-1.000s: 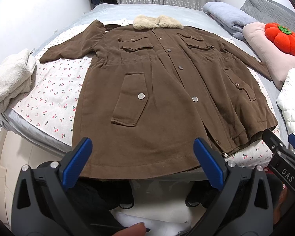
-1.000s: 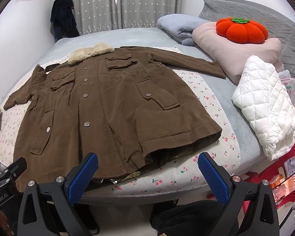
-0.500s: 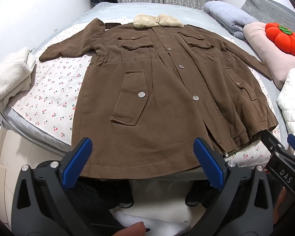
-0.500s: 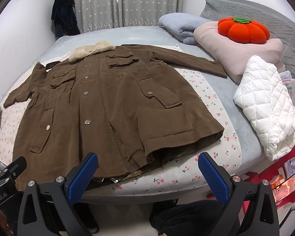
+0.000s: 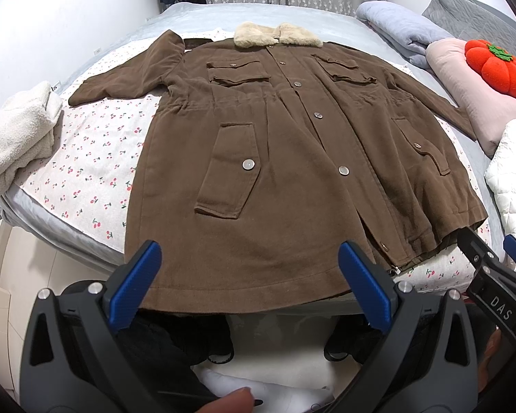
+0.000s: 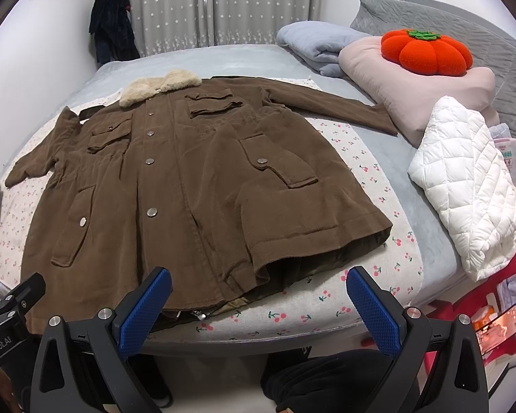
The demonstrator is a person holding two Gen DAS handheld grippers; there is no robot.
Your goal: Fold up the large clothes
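Note:
A long brown coat [image 5: 285, 158] with a cream fur collar [image 5: 275, 34] lies flat and buttoned on the bed, sleeves spread out to both sides, hem at the near edge. It also shows in the right wrist view [image 6: 189, 179]. My left gripper [image 5: 249, 285] is open and empty, just short of the hem's left part. My right gripper [image 6: 258, 306] is open and empty, in front of the hem's right corner. The right gripper also shows at the lower right of the left wrist view [image 5: 492, 275].
A cherry-print sheet [image 5: 86, 158] lies under the coat. A cream fleece bundle [image 5: 17, 137] sits at the left edge. A white quilted jacket [image 6: 471, 186], pink pillow [image 6: 430, 96], orange pumpkin cushion [image 6: 426, 51] and grey blanket [image 6: 320, 44] crowd the right side.
Both grippers have moved slightly closer to the bed, so the coat appears a little lower and larger. The coat itself has not moved.

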